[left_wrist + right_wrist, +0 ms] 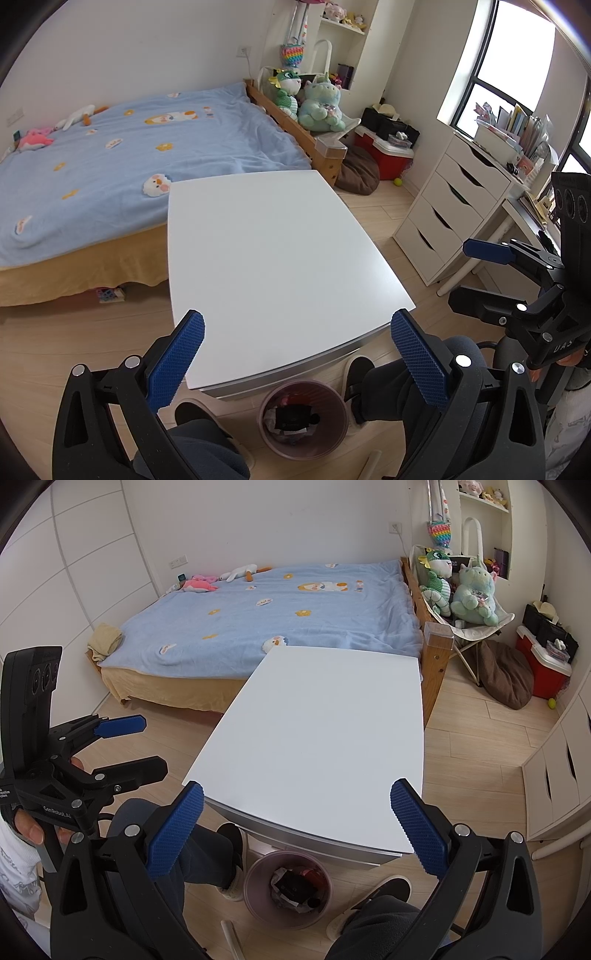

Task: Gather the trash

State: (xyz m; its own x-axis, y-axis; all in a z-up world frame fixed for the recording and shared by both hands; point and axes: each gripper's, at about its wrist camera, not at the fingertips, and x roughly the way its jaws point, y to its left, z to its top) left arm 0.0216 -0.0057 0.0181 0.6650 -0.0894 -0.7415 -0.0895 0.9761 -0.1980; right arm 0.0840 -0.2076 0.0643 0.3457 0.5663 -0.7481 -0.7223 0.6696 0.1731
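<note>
A round pinkish trash bin [303, 419] stands on the floor under the near edge of the white table [280, 258]; it holds dark and crumpled trash. It also shows in the right wrist view [288, 888]. My left gripper [297, 354] is open and empty, held above the table's near edge and the bin. My right gripper [295, 823] is open and empty, in the same pose beside it. Each gripper shows in the other's view: the right gripper [476, 273] at the right edge, the left gripper [136, 744] at the left edge.
A bed [122, 155] with a blue blanket stands behind the table. Plush toys [317, 103], a red cooler [384, 155] and a brown cushion [358, 170] sit at the back right. A white drawer unit [450, 206] stands at the right. The person's legs and shoes [358, 376] flank the bin.
</note>
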